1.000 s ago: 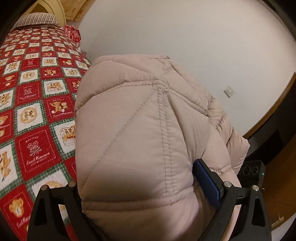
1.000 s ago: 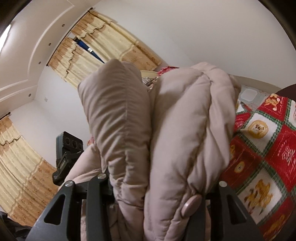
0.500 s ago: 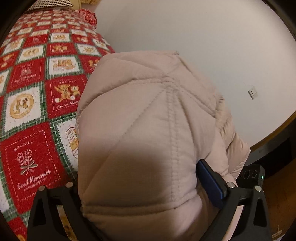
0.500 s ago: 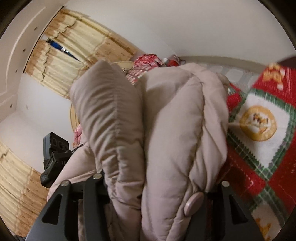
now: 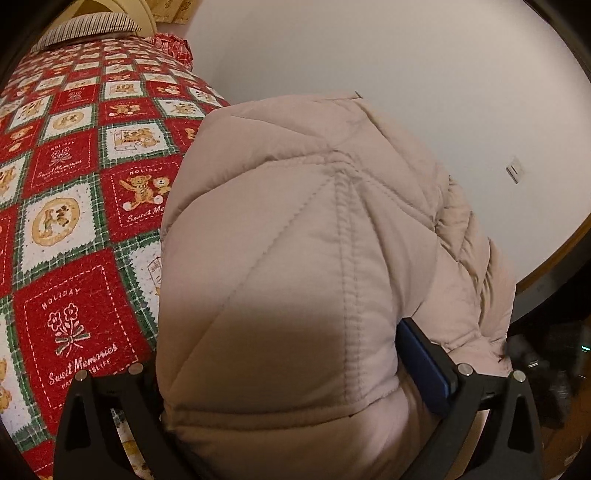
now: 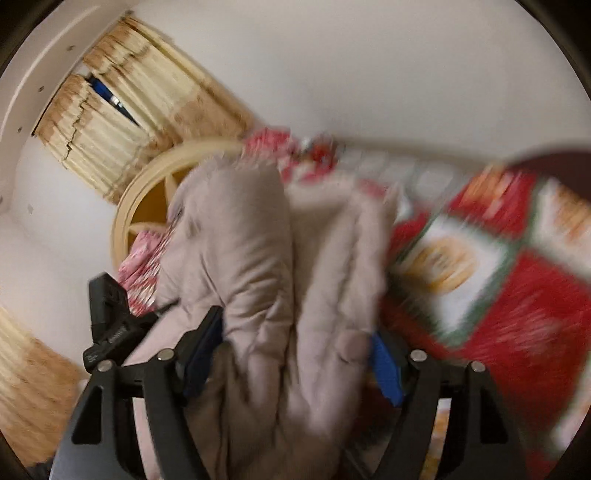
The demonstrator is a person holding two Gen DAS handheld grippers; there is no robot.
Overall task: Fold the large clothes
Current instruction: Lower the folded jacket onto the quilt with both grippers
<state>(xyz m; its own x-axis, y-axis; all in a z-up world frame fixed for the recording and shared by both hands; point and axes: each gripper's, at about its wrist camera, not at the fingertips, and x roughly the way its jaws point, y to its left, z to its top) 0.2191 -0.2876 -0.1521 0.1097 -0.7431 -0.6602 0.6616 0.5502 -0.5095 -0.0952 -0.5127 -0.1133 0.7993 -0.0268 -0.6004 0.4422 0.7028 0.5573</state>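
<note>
The left gripper (image 5: 273, 384) jaws clamp a thick quilted fold of the jacket (image 5: 295, 266), which bulges up between them and trails off to their right. Left of and beyond those jaws spreads the quilt (image 5: 70, 206) on the bed, with a pillow (image 5: 85, 29) far off. The right gripper (image 6: 295, 354) jaws pinch two bunched folds of the jacket (image 6: 258, 258); the view is blurred, so the grip looks looser, perhaps. Beyond stand a headboard (image 6: 147, 184) and curtains (image 6: 122, 125).
</note>
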